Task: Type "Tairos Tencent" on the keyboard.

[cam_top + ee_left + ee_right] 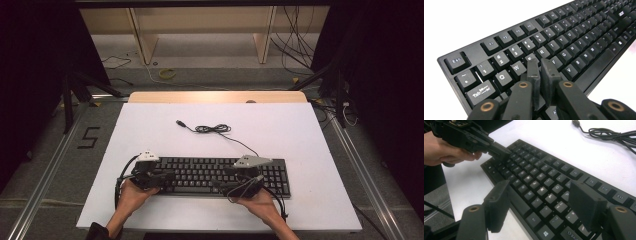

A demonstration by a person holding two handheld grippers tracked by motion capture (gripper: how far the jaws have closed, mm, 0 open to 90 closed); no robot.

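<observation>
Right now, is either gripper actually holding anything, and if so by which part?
Nothing is held. The left gripper has its jaws closed together, tips over the keyboard near the E key. The right gripper hangs open above the keys.

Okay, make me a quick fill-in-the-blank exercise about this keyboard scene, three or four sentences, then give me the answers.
1. The left tool has its jaws ____ and its tips sit over the keyboard near the R key.
2. The right tool has its jaws ____ above the keys.
3. The keyboard's cable lies coiled on the ____ table, beyond the keyboard.
4. The top-left key of the keyboard reads ____.

Missing words: shut; open; white; Esc
</observation>
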